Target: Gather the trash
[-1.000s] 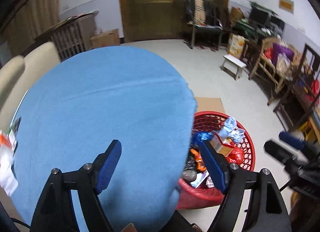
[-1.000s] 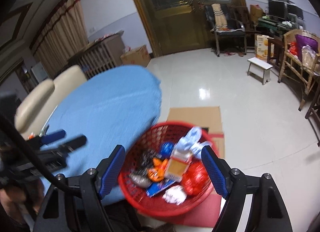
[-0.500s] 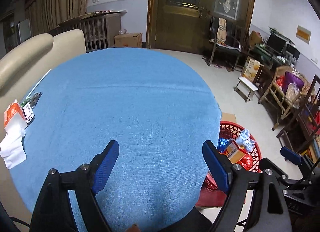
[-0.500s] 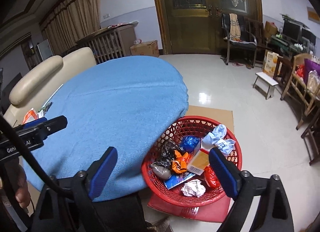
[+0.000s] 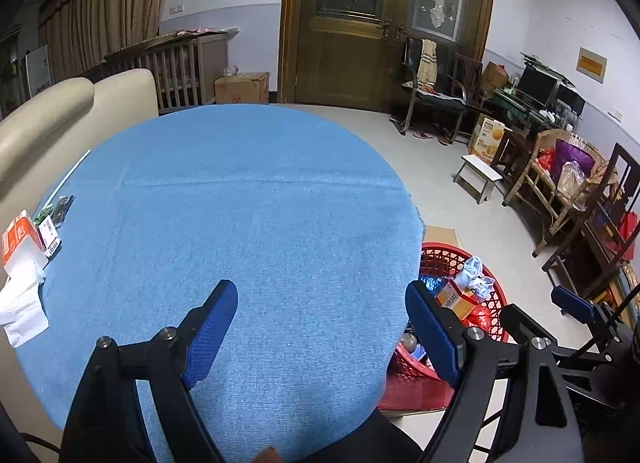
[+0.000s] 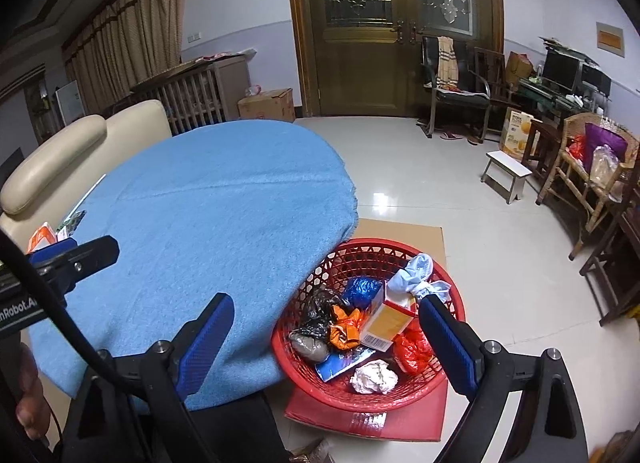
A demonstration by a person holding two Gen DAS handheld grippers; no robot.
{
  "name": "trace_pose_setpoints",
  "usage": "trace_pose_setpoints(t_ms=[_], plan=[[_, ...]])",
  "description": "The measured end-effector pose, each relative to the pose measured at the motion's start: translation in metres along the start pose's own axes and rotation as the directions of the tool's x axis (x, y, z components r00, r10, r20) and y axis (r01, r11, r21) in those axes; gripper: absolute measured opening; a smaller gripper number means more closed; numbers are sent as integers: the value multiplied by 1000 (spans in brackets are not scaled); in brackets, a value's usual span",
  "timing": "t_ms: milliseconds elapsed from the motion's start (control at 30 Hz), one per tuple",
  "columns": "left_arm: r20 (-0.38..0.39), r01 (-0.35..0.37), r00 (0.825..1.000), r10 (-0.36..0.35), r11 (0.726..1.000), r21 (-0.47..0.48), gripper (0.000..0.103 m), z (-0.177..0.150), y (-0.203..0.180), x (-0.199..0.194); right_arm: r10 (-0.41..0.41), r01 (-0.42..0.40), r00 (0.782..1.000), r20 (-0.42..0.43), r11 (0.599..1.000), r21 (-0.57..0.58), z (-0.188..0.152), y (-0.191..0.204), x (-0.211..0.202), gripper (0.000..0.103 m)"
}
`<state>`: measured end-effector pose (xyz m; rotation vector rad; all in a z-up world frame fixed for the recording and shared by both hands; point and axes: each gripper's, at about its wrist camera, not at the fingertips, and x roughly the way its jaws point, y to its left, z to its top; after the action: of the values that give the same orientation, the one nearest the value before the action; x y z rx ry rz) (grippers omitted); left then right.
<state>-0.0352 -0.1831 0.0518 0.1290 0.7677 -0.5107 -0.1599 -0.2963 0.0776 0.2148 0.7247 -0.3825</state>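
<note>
The red mesh basket [image 6: 368, 347] sits on the floor on a sheet of cardboard [image 6: 404, 231], tucked against the edge of the round table under its blue cloth [image 6: 224, 215]. From my right side I look straight into it: a crumpled white paper [image 6: 374, 377], an orange-and-white carton [image 6: 386, 321], an orange wrapper [image 6: 344, 325], a blue foil ball [image 6: 362, 291], a pale blue rag [image 6: 416, 277] and a red plastic bag [image 6: 412, 345]. My left view catches only the basket's far rim [image 5: 452, 259] past the cloth, but it alone shows clearly what lies at the table's far left edge: an orange box [image 5: 18, 237] with white tissue [image 5: 22, 303] spilling from it. My right gripper [image 6: 326, 341] hangs wide with nothing between its blue pads. My left gripper [image 5: 320, 333] is spread wide above the bare cloth, empty too.
</note>
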Motion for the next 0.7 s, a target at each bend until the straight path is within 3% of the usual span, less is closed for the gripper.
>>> trace_pose_setpoints(t_ms=[700], plan=[[23,-9,1000,8,999,35,88,0,-8,-7,-25,25,1000,9,999,38,-1,-6,-6,95]])
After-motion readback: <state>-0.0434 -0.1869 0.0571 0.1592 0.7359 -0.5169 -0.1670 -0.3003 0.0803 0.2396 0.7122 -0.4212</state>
